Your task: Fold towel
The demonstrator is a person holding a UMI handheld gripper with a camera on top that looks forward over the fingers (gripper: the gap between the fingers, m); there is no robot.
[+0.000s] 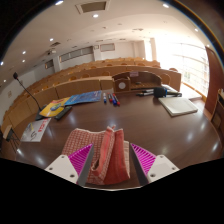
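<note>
In the gripper view, a dark brown table (120,118) stretched ahead of the gripper (112,160). Far across it lay a white sheet (178,105) off to one side, a blue and yellow item (78,99) on the other, and a pale paper (36,129) nearer that edge; small dark objects sat between them, too small to tell. Beyond stood wooden benches (100,72) in a bright room. Nothing lay just ahead of the towel. The pink-red towel (104,152) lay bunched between the fingers (80,158), its long axis running straight forward along them. Both magenta pads pressed against its sides, so the fingers clenched it.
</note>
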